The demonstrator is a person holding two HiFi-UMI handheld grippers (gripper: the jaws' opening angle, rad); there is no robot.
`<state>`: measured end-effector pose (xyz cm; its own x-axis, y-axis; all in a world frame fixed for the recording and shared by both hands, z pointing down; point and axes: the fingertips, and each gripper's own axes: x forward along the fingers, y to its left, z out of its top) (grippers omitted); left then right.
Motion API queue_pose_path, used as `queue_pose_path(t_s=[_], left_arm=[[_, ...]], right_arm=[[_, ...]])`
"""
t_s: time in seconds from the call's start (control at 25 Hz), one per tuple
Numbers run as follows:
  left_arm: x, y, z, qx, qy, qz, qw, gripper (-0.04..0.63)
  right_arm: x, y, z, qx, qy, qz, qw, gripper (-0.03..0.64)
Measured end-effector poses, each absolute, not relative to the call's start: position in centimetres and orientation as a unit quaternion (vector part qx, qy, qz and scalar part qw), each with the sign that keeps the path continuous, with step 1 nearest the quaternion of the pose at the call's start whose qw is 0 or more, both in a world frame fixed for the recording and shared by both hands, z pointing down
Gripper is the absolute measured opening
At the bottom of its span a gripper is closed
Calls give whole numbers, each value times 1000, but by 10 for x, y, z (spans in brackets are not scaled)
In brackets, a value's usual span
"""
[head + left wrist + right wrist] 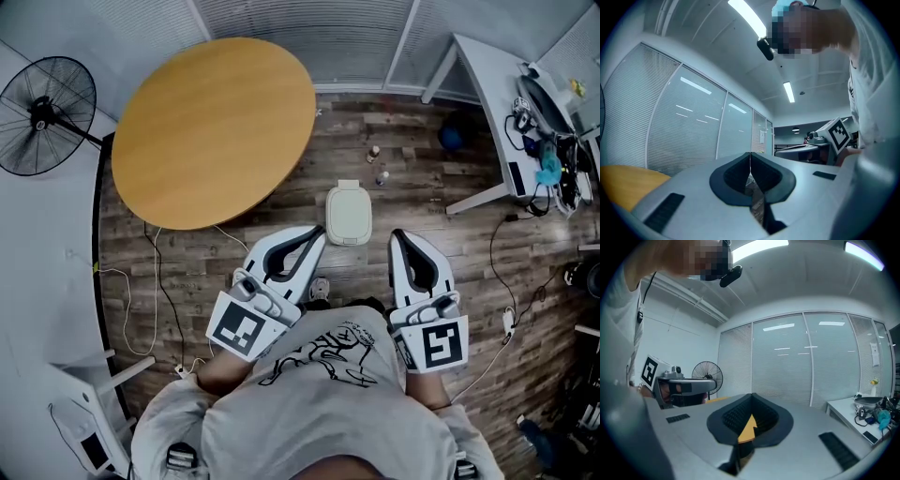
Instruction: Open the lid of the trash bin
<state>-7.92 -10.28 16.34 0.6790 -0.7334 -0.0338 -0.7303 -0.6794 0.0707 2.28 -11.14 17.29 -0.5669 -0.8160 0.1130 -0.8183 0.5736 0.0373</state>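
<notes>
On the wooden floor (422,253), the closed trash bin (348,230) has a lid (348,208) that looks light, stiff and smooth, so hook its rim. The left hand-held gripper (317,234) and the right hand-held gripper (397,236) are both clenched and empty.

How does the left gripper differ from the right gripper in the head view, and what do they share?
Pose: the left gripper slants rightward toward the trash bin; the right gripper points almost straight ahead. Markers: the left gripper's cube carries a different black-and-white pattern from the right gripper's. Shared: both have jaws together, gripping nothing, and flank the bin, whose lid is down.
</notes>
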Motion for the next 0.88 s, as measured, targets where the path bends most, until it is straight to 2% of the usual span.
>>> queue_pose_path(t_s=[0.88], left_arm=[[-26, -115, 166, 916, -399, -28, 29, 20]], right_arm=[[78, -125, 177, 461, -884, 3, 77, 6]])
